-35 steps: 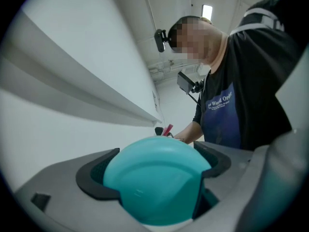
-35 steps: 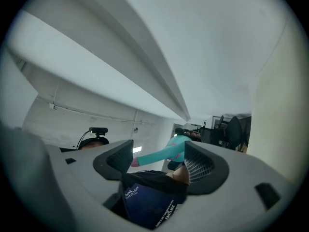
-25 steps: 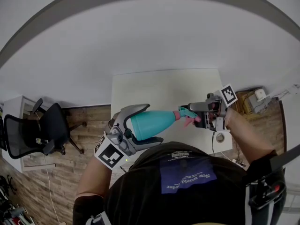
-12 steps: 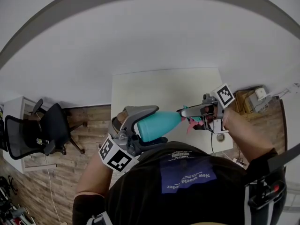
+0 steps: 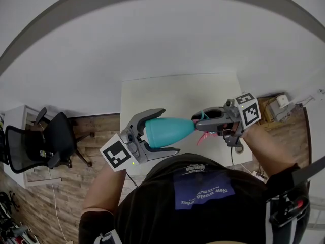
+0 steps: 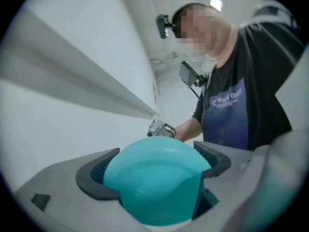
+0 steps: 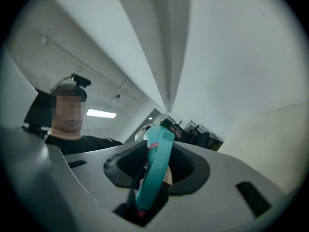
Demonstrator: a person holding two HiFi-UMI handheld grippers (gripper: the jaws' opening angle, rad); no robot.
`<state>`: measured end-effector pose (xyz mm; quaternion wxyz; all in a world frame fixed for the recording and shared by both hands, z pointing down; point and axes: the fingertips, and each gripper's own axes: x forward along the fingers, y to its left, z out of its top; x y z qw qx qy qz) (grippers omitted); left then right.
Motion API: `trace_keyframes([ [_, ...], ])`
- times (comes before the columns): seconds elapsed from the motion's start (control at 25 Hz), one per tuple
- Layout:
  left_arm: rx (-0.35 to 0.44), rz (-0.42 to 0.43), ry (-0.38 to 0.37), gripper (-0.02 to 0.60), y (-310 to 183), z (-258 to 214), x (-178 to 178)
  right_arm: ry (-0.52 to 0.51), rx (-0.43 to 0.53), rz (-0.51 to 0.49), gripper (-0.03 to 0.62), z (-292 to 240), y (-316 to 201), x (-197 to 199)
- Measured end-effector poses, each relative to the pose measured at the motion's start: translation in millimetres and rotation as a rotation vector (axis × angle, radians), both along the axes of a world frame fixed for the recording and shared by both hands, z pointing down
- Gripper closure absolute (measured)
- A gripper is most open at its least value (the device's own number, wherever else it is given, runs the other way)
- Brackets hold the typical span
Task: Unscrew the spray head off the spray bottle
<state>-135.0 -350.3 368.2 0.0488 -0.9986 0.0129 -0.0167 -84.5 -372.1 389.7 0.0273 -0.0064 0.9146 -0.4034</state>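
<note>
I hold a teal spray bottle [image 5: 170, 130] level in the air over the near edge of the white table [image 5: 177, 93]. My left gripper [image 5: 152, 131] is shut on its wide base, which fills the left gripper view [image 6: 154, 182] between the two dark pads [image 6: 94, 175]. My right gripper [image 5: 204, 124] has just been closing on the spray head [image 5: 202, 120], and its pads now press on it. The pink trigger [image 5: 201, 139] hangs out below. In the right gripper view the teal spray head [image 7: 155, 170] stands edge-on between the pads of the right gripper [image 7: 157, 166].
A black office chair [image 5: 51, 144] stands on the wood floor at the left. A box with devices [image 5: 277, 110] sits to the right of the table. A small round thing [image 5: 237, 149] lies on the table's near right corner, with a cable beside it.
Both grippers have rolled about the bottle's axis, so their marker cubes have swung round. The right jaws have closed onto the spray head. The pink trigger now points down toward me.
</note>
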Motion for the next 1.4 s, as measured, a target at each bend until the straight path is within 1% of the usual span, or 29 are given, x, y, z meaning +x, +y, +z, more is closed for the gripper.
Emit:
trace_keyframes([
  [0.04, -0.122, -0.002, 0.035, 0.092, -2.6, 0.9, -2.9, 0.024, 0.073, 0.007, 0.47, -3.5, 2.4, -2.3],
  [0.08, -0.209, 0.009, 0.062, 0.092, -5.9, 2.2, -6.5, 0.049, 0.148, 0.014, 0.47, -6.8, 3.7, -5.3],
  [0.2, -0.442, 0.054, 0.131, 0.092, -19.1, 7.3, -16.9, 0.14, 0.386, 0.03, 0.47, -15.4, 3.2, -15.4],
  [0.28, -0.601, 0.086, 0.176, 0.092, -21.1, 9.5, -14.9, 0.193, 0.55, 0.031, 0.47, -22.3, 9.8, -14.5],
  [0.36, -0.738, 0.123, 0.214, 0.092, -19.8, 11.0, -12.1, 0.237, 0.718, 0.012, 0.47, -28.8, 21.5, -14.7],
  [0.44, -0.856, 0.161, 0.239, 0.092, -19.8, 13.0, -12.0, 0.279, 0.884, -0.015, 0.47, -32.7, 32.1, -18.4],
  [0.48, -0.912, 0.178, 0.247, 0.092, -20.9, 14.1, -12.1, 0.3, 0.95, -0.018, 0.47, -33.3, 34.5, -19.7],
  [0.6, -1.067, 0.214, 0.257, 0.092, -26.5, 18.8, -10.6, 0.4, 1.113, -0.046, 0.47, -25.1, 36.2, -17.9],
  [0.68, -1.143, 0.229, 0.261, 0.091, -28.0, 23.1, -8.5, 0.457, 1.212, -0.082, 0.47, -19.1, 37.9, -16.3],
  [0.72, -1.167, 0.237, 0.266, 0.091, -27.8, 24.6, -7.5, 0.473, 1.246, -0.093, 0.47, -17.6, 38.8, -15.9],
  [0.76, -1.176, 0.241, 0.271, 0.091, -27.1, 25.4, -7.0, 0.482, 1.271, -0.099, 0.47, -17.2, 39.2, -15.9],
  [0.8, -1.16, 0.239, 0.273, 0.092, -26.3, 25.2, -7.0, 0.49, 1.291, -0.099, 0.47, -17.6, 39.0, -16.0],
  [0.88, -1.065, 0.217, 0.275, 0.092, -25.6, 21.1, -9.0, 0.497, 1.307, -0.086, 0.469, -19.7, 36.7, -16.4],
  [1.0, -0.9, 0.18, 0.289, 0.091, -25.0, 12.2, -13.4, 0.481, 1.274, -0.035, 0.468, -24.6, 34.1, -16.7],
  [1.08, -0.818, 0.162, 0.29, 0.092, -23.5, 9.0, -15.0, 0.476, 1.269, -0.015, 0.467, -27.3, 33.8, -17.3],
  [1.16, -0.756, 0.147, 0.281, 0.092, -23.1, 7.6, -16.2, 0.475, 1.263, -0.006, 0.457, -30.2, 32.5, -17.6],
  [1.32, -0.672, 0.128, 0.273, 0.091, -22.2, 7.0, -20.2, 0.482, 1.235, 0.016, 0.387, -36.3, 28.4, -12.7],
  [1.4, -0.615, 0.108, 0.272, 0.091, -21.3, 5.9, -21.3, 0.466, 1.172, 0.047, 0.382, -41.5, 27.5, -3.7],
])
